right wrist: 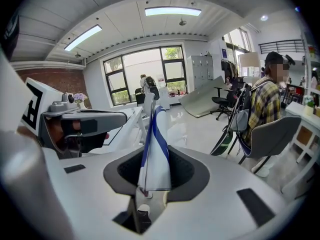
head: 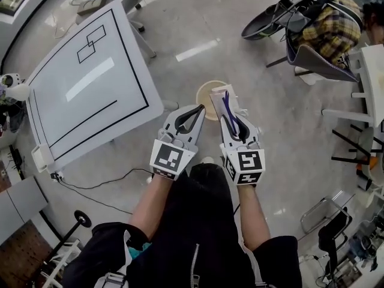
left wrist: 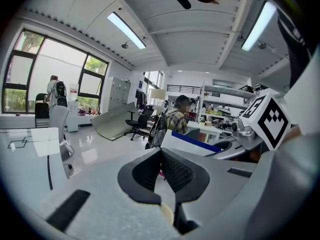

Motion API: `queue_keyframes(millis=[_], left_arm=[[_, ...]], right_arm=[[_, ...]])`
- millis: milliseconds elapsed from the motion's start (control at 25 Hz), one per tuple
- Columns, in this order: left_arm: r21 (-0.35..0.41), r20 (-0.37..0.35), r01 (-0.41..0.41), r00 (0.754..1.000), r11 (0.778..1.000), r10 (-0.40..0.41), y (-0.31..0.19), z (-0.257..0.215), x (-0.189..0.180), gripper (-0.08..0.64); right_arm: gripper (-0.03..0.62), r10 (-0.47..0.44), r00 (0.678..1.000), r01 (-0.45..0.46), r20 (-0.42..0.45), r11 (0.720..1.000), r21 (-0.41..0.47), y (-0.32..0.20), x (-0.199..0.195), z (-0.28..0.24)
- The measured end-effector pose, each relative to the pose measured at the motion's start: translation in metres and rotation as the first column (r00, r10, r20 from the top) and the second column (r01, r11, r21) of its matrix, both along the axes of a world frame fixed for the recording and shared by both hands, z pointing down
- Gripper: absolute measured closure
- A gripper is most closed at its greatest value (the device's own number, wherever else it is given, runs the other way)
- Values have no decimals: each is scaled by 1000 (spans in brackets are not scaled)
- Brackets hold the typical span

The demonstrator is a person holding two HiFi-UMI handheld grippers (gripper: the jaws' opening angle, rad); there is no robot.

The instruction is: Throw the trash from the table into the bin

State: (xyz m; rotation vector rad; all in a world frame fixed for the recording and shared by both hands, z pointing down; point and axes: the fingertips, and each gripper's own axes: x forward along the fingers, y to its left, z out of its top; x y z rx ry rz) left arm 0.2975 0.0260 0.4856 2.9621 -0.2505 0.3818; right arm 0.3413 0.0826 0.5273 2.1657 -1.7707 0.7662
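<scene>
In the head view a round cream bin (head: 207, 92) stands on the grey floor just beyond both grippers. My right gripper (head: 232, 120) is shut on a flat white packet with a blue stripe (head: 226, 105), which stands on edge between the jaws and overlaps the bin's right rim. The right gripper view shows the same packet (right wrist: 156, 149) pinched upright in my right gripper (right wrist: 154, 173). My left gripper (head: 197, 111) hovers beside it at the bin's near-left rim. Its jaws meet at the tips with nothing between them, as the left gripper view (left wrist: 161, 153) also shows.
A white table with black lines (head: 90, 83) stands to the left, with a cable (head: 102, 186) on the floor below it. A seated person in a plaid shirt (head: 329, 30) and chairs are at upper right, and a white table (head: 371, 77) at the right edge.
</scene>
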Motion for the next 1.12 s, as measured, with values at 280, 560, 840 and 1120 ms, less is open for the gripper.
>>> queue_keyframes(millis=[280, 560, 840, 1120], left_arm=[[-13, -17, 26, 1000, 1000, -26, 11, 66, 0, 554], [-20, -52, 43, 998, 999, -44, 19, 131, 3, 554], [-20, -68, 47, 997, 999, -48, 20, 204, 12, 554], [10, -93, 67, 994, 998, -66, 4, 296, 15, 554]], right_arm=[[492, -20, 1000, 20, 6, 1000, 0, 2, 2, 77], [492, -36, 999, 36, 13, 999, -16, 0, -1, 164], [492, -56, 998, 56, 3, 998, -12, -12, 3, 244], [493, -58, 998, 59, -23, 998, 6, -28, 13, 339]])
